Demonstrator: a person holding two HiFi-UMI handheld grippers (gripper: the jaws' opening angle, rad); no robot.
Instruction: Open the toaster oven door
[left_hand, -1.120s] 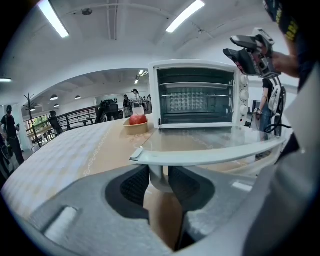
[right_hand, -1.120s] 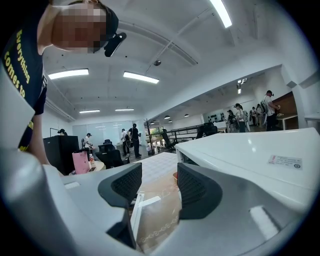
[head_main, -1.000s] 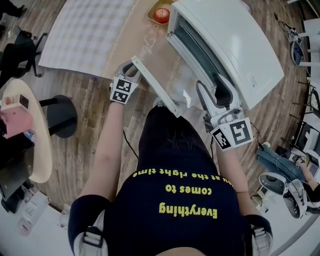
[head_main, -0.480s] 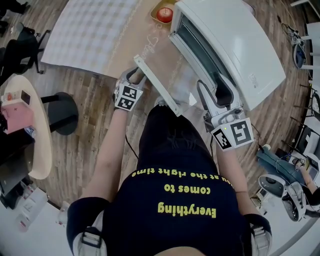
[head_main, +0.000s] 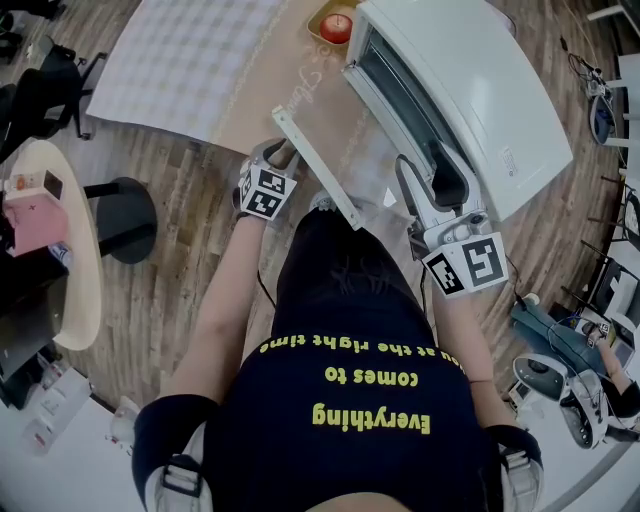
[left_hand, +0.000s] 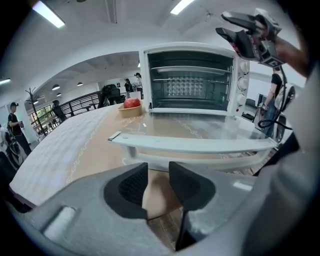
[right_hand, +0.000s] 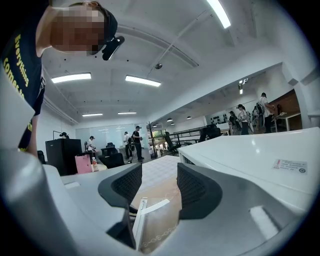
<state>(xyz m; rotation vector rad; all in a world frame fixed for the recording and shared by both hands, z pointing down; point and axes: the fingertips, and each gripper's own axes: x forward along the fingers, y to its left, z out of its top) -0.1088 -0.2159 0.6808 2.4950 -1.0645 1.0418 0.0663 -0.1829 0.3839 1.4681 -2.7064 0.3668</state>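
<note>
1. Checking the layout first: the toaster oven (head_main: 470, 100) stands on the desk (head_main: 180, 70). Its door (left_hand: 200, 127) is swung right down and lies about level, glass facing up. The handle (left_hand: 195, 146) runs along the edge nearest me. The left gripper view shows the racks inside the open cavity.
2. Left tool (left_hand: 159, 181): it sits just below and in front of the handle, toward the handle's left end, and is not on it. The jaws stand apart with only desk edge and floor showing through the gap. They have just been closing a little, on nothing.
3. Right tool (right_hand: 156, 187): it is held up by the oven's right top corner, jaws apart and empty. I cannot tell whether it touches the casing.
4. Judgement: the opening itself looks done. The step in hand is getting the left tool clear of the door.
5. To do that well, I would draw the left tool back and slightly down along its own line, so neither jaw hooks the handle bar and lifts the door. The jaws can stay parted as they are.
6. I would keep the right tool steady by the casing until the left is out, in case the oven shifts.
7. A bowl with a red fruit (head_main: 337, 27) sits to the left of the oven, apart from the door's sweep, so I judge it no obstacle.
</note>
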